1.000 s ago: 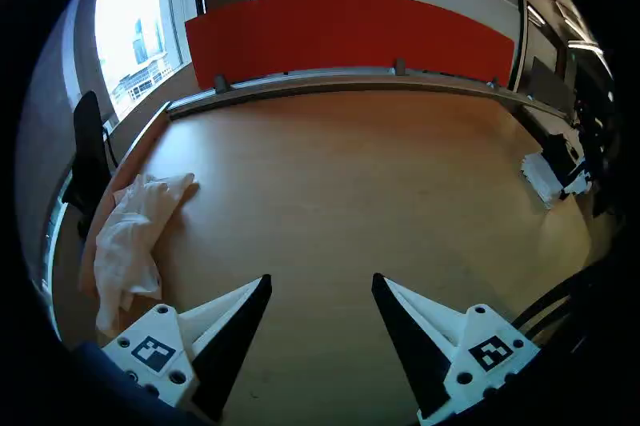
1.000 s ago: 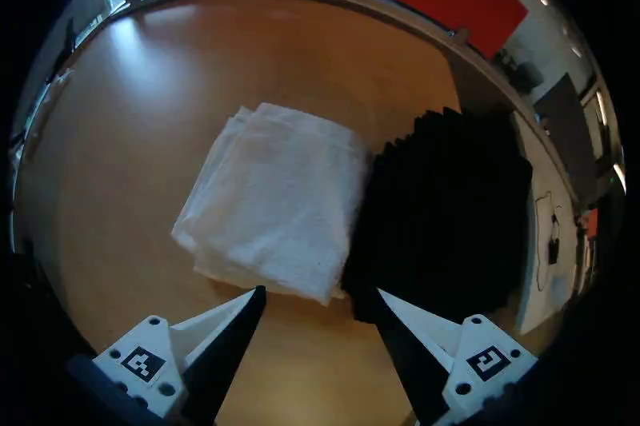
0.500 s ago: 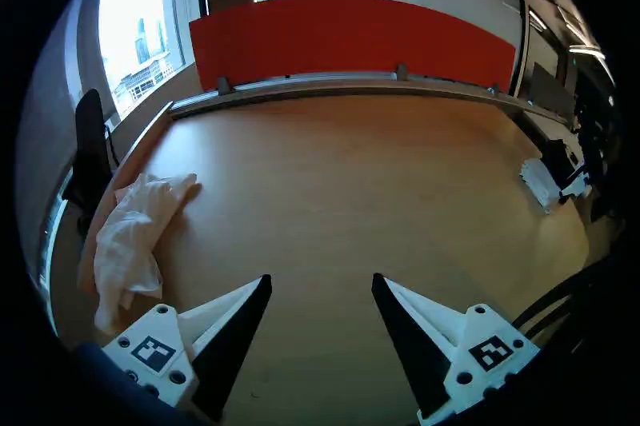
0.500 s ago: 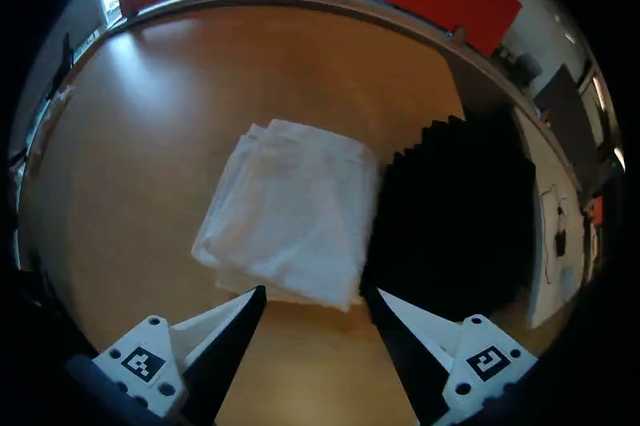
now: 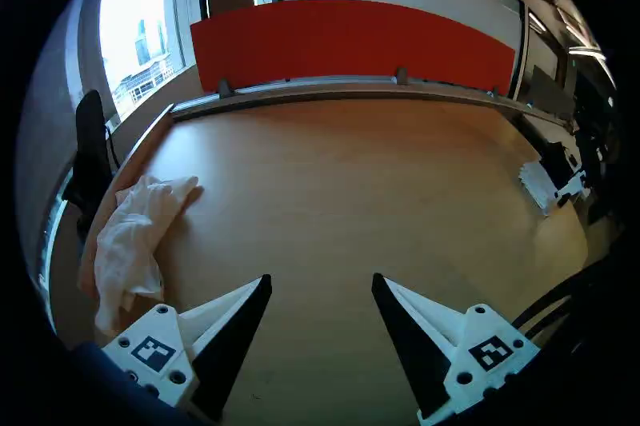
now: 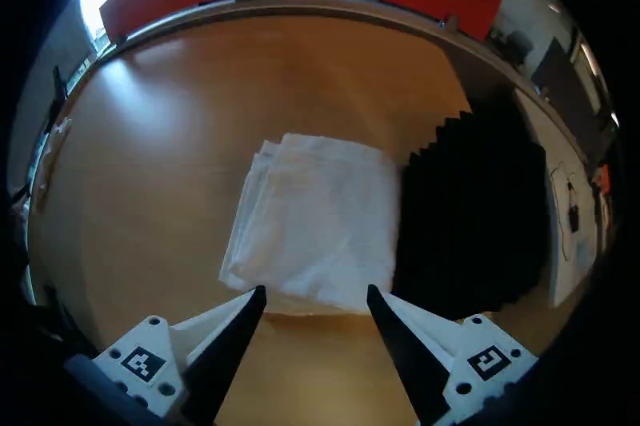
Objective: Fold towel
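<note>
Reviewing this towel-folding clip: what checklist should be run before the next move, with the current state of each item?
1. Right gripper open, holding nothing: ok.
2. Left gripper open, holding nothing: ok.
3. Folded towel lies flat on the table, layers stacked evenly: ok.
4. Folded towel apart from the black ribbed mat: cannot tell, their edges meet.
5. Crumpled towel fully on the table: cannot tell, it lies at the edge.

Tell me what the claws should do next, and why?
Probably swing the left claw toward the crumpled towel lying by the edge of the table. The folded towel in front of the open right claw already looks neat, while the crumpled one is unfolded and the left claw hangs open, holding nothing.
</note>
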### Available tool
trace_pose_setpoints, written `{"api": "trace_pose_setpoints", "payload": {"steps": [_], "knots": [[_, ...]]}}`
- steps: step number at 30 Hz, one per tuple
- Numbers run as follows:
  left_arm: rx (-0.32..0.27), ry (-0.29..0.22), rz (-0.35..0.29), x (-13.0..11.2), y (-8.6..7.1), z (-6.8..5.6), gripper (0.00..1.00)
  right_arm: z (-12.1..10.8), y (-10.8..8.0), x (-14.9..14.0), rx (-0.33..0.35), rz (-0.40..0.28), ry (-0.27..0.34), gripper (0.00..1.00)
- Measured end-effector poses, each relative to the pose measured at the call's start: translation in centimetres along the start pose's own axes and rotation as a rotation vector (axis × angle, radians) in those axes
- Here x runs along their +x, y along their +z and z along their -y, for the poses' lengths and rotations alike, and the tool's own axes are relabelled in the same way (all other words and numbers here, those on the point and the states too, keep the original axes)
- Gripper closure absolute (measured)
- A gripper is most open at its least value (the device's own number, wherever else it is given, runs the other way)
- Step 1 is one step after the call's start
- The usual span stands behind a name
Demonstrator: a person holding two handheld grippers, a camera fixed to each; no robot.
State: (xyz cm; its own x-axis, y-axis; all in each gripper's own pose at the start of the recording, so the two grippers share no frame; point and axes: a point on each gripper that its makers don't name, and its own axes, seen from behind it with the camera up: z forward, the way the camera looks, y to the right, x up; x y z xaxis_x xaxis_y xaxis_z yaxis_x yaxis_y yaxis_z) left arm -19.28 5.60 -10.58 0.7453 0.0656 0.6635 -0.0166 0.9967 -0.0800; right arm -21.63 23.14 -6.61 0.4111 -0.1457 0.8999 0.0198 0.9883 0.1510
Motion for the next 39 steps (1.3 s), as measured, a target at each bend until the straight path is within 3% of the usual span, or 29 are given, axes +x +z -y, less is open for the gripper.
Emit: {"api": "trace_pose_setpoints", "payload": {"steps": [9, 22, 28, 39], "knots": [[0.003, -0.013, -0.013, 0.5, -0.2, 0.5, 0.07, 1.0, -0.8, 1.8, -0.01, -0.107, 0.051, 0.02], [0.006, -0.017, -0.045, 1.7, -0.6, 0.9, 0.07, 2.0, -5.5, 6.8, -0.069, -0.41, 0.126, 0.02], [0.0, -0.01, -0.054, 2.0, -0.5, 0.9, 0.07, 2.3, -7.6, 8.6, -0.099, -0.533, 0.142, 0.02], [-0.003, -0.01, -0.084, 2.9, -0.5, 0.9, 0.07, 2.6, -9.8, 10.7, -0.141, -0.671, 0.135, 0.02]]}}
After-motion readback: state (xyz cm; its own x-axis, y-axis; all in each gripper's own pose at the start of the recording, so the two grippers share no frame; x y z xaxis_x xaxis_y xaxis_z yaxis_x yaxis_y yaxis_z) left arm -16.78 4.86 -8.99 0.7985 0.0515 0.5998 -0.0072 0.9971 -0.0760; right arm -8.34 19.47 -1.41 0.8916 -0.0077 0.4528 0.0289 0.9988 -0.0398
